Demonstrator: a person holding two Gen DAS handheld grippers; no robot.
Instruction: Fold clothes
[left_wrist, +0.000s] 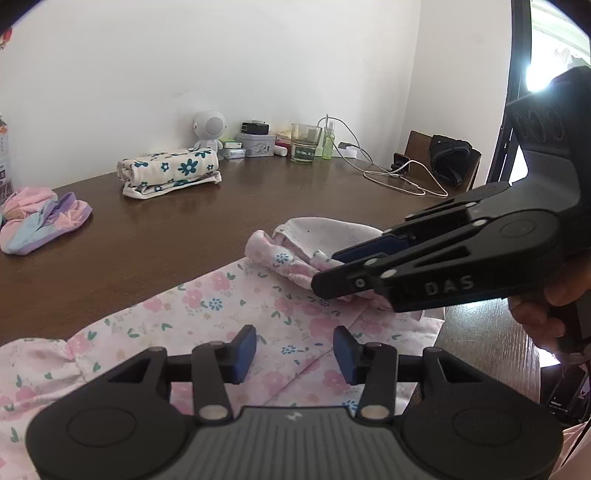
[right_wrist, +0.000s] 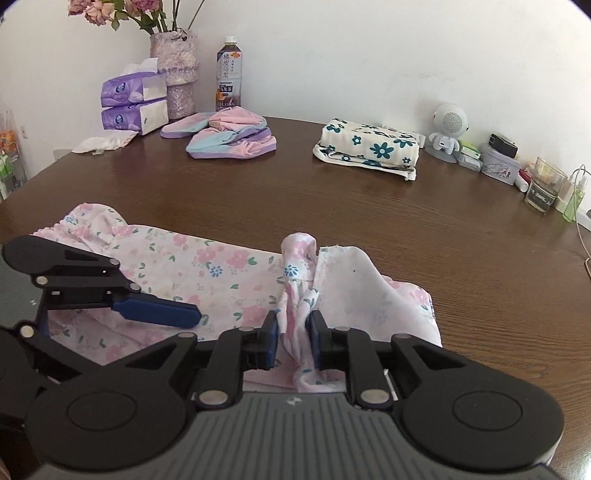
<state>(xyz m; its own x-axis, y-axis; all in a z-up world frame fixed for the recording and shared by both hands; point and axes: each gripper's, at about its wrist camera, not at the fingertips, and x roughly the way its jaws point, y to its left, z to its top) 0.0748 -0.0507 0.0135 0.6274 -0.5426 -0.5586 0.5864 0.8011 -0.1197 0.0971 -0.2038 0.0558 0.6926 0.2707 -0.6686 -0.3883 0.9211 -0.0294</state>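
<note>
Brown wooden surface (right_wrist: 258, 192) against a white wall, clutter along the back edge.

Right gripper (right_wrist: 291, 339): fingers (right_wrist: 271, 332) stand a little apart with a bunched ridge of the pink floral garment (right_wrist: 221, 266) between them. The cloth fills the gap, but it looks loose rather than pinched, so I read this as a let-go, not a grip. The same gripper shows from the side in the left view (left_wrist: 332, 273), tips down in the crumpled end of the garment.

Left gripper (left_wrist: 293, 354): fingers (left_wrist: 245, 350) spread wide, nothing between them, hovering just above the flat cloth. In the right view one blue finger of it (right_wrist: 159, 312) lies over the fabric near the front edge.

Key relation: the garment lies flat with its long axis running left to right across the front of the surface. The folded-over flap and crumpled ridge sit at the right end, straight ahead of the right fingers. The gathered end (right_wrist: 92, 221) is far left, nearer the left gripper. The left gripper is over the middle stretch and the right gripper is at the end already turned in.

Judgement: the fold is partway done. The bunch at the right needs flattening, or the next fold comes from the left end toward it.

Further back are a folded cream cloth with blue flowers (right_wrist: 369, 147) and a pink and purple bundle (right_wrist: 229, 136), both well apart from the garment.
</note>
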